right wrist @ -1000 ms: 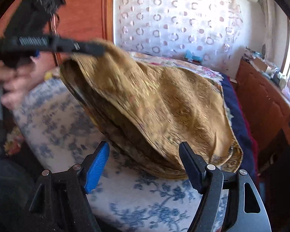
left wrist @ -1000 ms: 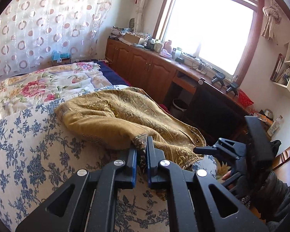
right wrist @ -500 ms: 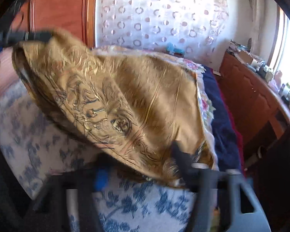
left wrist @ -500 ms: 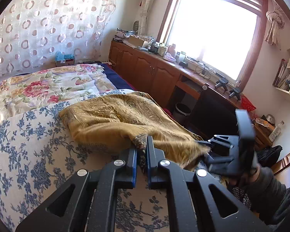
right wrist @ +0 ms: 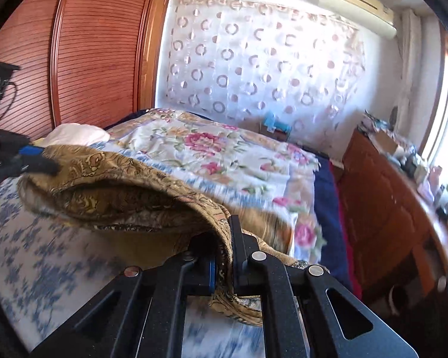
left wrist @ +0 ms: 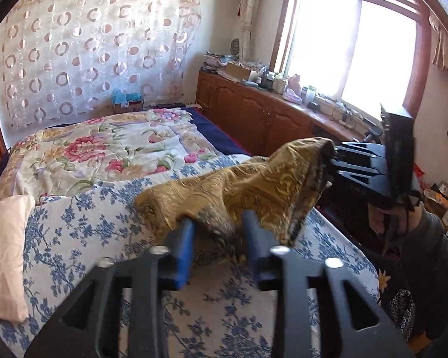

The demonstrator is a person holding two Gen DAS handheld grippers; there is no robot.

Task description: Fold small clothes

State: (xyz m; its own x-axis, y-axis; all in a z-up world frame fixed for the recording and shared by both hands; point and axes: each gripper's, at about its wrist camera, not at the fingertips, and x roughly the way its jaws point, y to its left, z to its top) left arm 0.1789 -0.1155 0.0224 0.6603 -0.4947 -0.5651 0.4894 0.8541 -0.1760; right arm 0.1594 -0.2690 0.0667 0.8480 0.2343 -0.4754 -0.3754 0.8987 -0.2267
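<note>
While the gold patterned garment [left wrist: 248,185] is stretched in a low ridge above the blue-flowered bedcover [left wrist: 83,232], its near edge is draped over the tips of the left gripper [left wrist: 219,223], whose blue pads [left wrist: 185,247] are set well apart; the jaws have just been opening, and cloth lies loosely between them, pressed by neither pad. A pale pillow [left wrist: 6,253] is seen at the far left of the bed, and a rose-printed quilt [left wrist: 104,149] is spread beyond the garment. Further right, the garment's raised corner is pinched by the right gripper [left wrist: 333,161], carried by a hand [left wrist: 382,217] in a dark sleeve [left wrist: 433,253], in front of the wooden cabinets [left wrist: 254,113] under the window [left wrist: 352,50].

In the right wrist view, the left gripper [right wrist: 46,164] is glimpsed at the left edge, at the garment's [right wrist: 113,191] far end, before a slatted wooden door [right wrist: 95,53]. The fabric sags in a hollow fold between the two tools. At centre, the right gripper [right wrist: 224,256] is closed tight on a bunched strip of the garment's hem, having just been closing. The circle-patterned curtain [right wrist: 262,59] hangs behind.
</note>
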